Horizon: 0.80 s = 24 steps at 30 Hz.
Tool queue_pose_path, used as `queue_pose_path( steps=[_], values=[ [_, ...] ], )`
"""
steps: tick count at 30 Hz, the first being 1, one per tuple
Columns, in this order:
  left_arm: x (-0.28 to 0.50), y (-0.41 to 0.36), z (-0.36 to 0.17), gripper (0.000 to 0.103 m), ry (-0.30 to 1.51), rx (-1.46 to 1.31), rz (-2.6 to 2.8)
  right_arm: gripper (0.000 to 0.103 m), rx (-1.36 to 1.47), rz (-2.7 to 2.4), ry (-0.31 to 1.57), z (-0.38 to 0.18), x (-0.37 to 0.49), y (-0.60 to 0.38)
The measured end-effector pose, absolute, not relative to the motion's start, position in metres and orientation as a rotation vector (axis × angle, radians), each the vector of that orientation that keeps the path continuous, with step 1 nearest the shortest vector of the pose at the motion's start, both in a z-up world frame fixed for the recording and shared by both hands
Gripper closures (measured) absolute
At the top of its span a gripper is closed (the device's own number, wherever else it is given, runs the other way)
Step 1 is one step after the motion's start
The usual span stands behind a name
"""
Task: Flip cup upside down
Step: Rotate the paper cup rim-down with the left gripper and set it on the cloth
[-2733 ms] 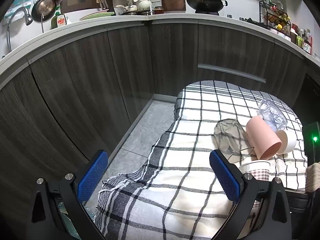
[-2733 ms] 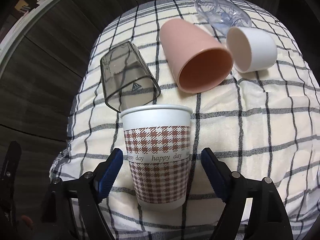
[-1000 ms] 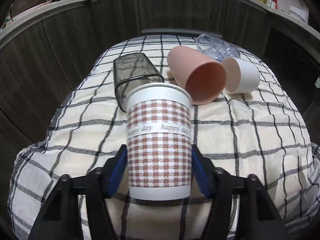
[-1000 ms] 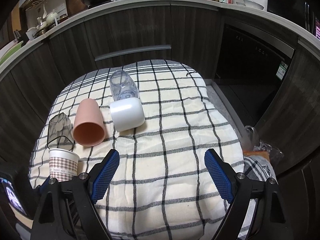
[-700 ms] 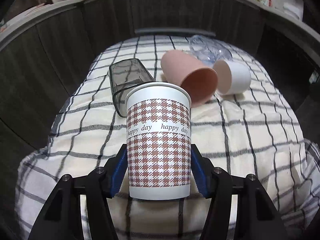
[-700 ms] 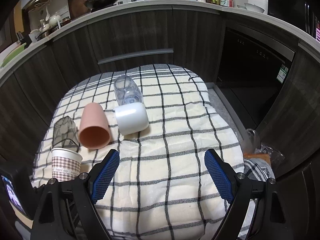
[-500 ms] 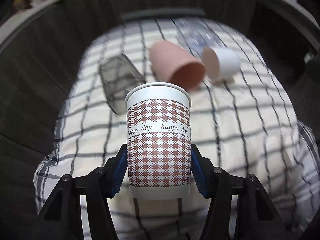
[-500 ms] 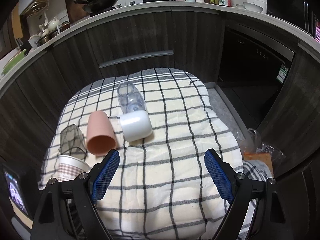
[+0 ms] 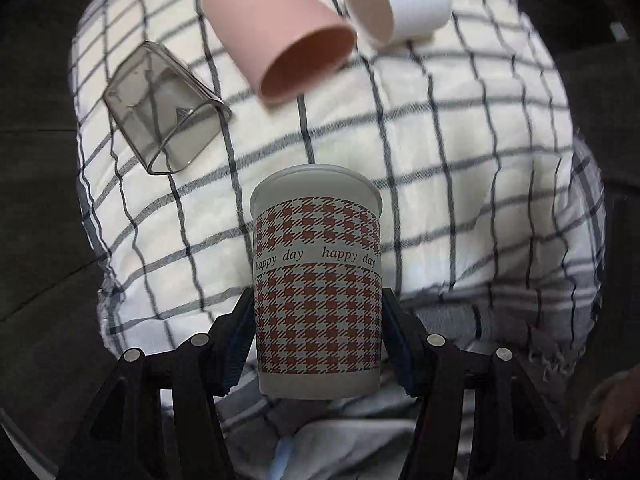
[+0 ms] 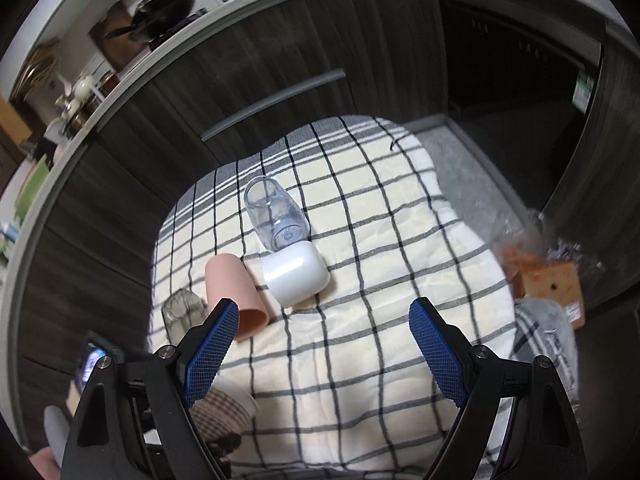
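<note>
My left gripper (image 9: 318, 336) is shut on a paper cup (image 9: 317, 280) with a brown houndstooth pattern and the words "happy day". The cup is lifted above the checked cloth (image 9: 440, 152) and is tipped forward, its mouth pointing away from the camera. In the right wrist view the same cup (image 10: 224, 412) shows tilted at the lower left, behind my left finger. My right gripper (image 10: 324, 352) is open and empty, held above the cloth.
A pink cup (image 9: 280, 40), a white cup (image 9: 400, 4) and a grey see-through square cup (image 9: 164, 108) lie on their sides on the cloth. A clear cup (image 10: 276, 216) lies behind the white one. Dark cabinets ring the table. An orange packet (image 10: 548, 284) sits at the right.
My left gripper has lifted the paper cup off the cloth and tipped it forward, so the view now looks down on the table. My right gripper has risen and tilted, still open.
</note>
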<state>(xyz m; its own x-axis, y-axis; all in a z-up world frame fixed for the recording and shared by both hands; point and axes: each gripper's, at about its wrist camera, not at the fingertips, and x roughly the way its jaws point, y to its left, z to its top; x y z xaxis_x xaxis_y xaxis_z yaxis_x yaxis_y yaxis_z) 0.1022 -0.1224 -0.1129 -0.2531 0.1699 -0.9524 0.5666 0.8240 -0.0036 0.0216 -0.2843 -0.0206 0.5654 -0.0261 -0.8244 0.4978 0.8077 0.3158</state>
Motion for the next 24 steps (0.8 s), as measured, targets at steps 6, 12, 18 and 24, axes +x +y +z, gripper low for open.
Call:
queue_pose_path(
  steps=[6,12,18,24],
  values=[
    [0.117,-0.137,-0.141,0.045,1.975,0.681,-0.394,0.016,0.683,-0.351,0.943,-0.039,0.035,-0.309],
    [0.134,-0.143,-0.162,0.043,1.975,0.721,-0.362,0.016,0.727,-0.362,0.97,-0.057,0.048,-0.327],
    [0.138,-0.148,-0.163,0.034,1.911,0.743,-0.385,0.016,0.726,-0.362,0.985,-0.065,0.055,-0.33],
    [0.13,-0.137,-0.14,0.026,1.772,0.697,-0.404,0.016,0.695,-0.362,0.989,-0.058,0.052,-0.323]
  ],
)
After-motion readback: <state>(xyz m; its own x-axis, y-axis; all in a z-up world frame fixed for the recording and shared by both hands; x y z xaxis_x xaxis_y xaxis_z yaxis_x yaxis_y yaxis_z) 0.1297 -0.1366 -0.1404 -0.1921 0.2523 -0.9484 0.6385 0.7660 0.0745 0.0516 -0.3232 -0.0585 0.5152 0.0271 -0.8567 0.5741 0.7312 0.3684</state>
